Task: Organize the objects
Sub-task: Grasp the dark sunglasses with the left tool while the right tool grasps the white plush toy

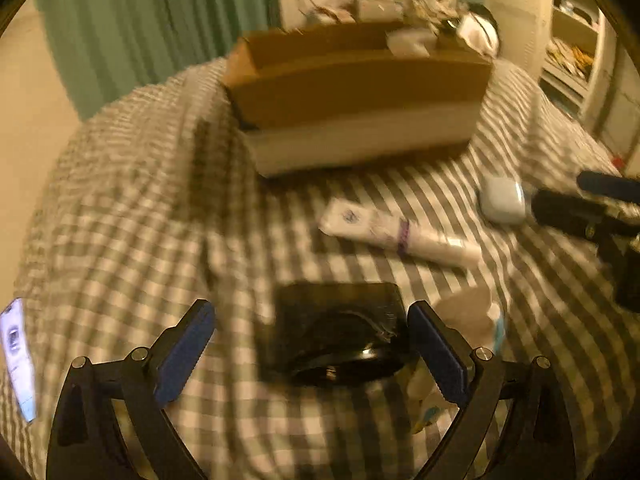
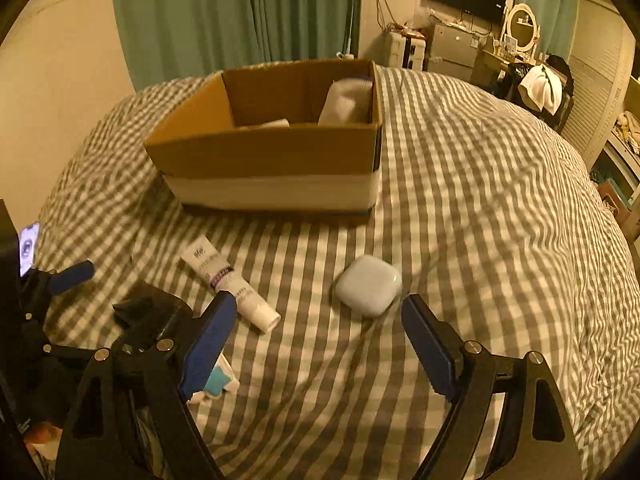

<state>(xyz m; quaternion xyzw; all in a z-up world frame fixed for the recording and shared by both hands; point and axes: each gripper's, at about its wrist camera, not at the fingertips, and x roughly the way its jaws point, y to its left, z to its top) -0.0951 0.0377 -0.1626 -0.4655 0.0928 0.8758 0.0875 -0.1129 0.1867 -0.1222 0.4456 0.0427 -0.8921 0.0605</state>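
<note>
**Lighting and image quality, both wrist views**

Dim, warm yellow-orange indoor light tints both views. The left wrist view is smeared by motion blur: the cardboard box (image 1: 356, 96), the white tube (image 1: 396, 232) and the checked bedcover (image 1: 140, 208) lose their edges. The right wrist view is sharper; the earbud case (image 2: 369, 285) shows a small highlight and a soft shadow at its left. A lit phone screen (image 1: 16, 364) glares white, overexposed. Fisheye distortion bows the bedcover stripes, and black vignetting fills the corners of each frame.
</note>
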